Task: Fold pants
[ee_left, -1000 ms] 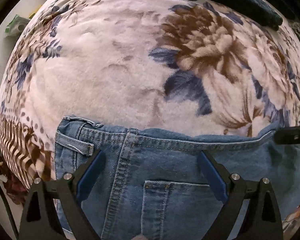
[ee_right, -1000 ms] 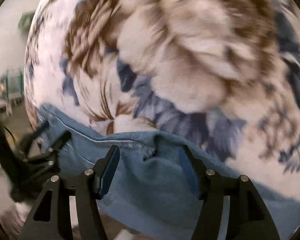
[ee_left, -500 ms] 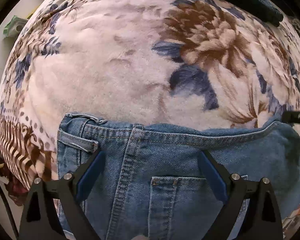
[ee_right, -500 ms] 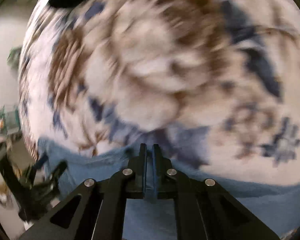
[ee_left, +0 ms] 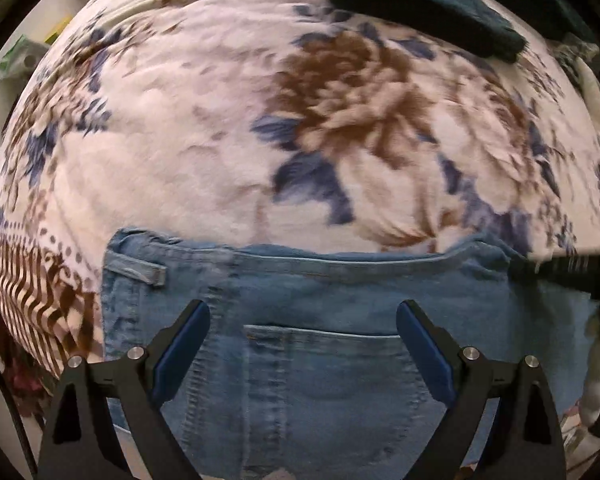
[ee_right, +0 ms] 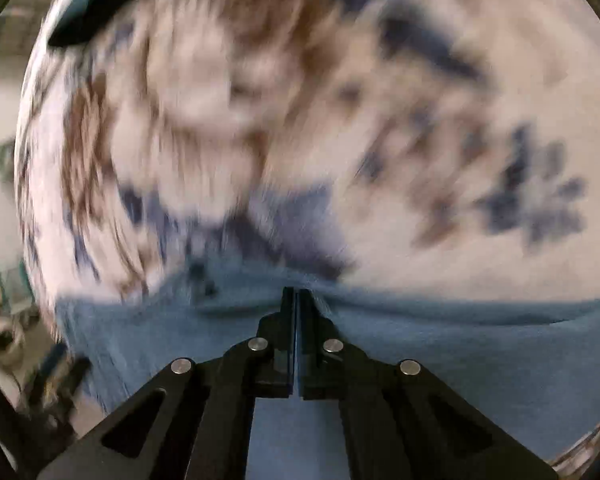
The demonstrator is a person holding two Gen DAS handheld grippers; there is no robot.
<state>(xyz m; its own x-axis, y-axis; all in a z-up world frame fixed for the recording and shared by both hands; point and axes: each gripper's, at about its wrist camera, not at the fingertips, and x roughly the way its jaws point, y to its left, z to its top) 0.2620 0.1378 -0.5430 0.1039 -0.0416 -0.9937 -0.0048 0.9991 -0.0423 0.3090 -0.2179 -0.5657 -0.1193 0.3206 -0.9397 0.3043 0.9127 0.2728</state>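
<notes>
Blue denim pants (ee_left: pixel 320 280) lie on a floral blanket (ee_left: pixel 180 140), waistband toward the far side and a back pocket facing up. My left gripper (ee_left: pixel 302 312) hangs open above the pocket, pointing straight down, with nothing pinched between its blue pads. My right gripper (ee_right: pixel 296 294) is shut on the far edge of the denim (ee_right: pixel 460 344), which bunches at its tips. In the left wrist view the right gripper (ee_left: pixel 560 276) shows as a dark shape at the pants' right corner. The right wrist view is blurred by motion.
A dark garment (ee_left: pixel 420 8) lies at the far side of the blanket and also appears as a dark garment (ee_right: pixel 84 20) at the upper left of the right wrist view. The blanket's edge drops off at the left, with floor and clutter (ee_right: pixel 4 312) beyond.
The right gripper closed from wide open onto the denim edge and swept sideways with it. In the left wrist view the pants shifted so that the back pocket now sits between the open fingers.
</notes>
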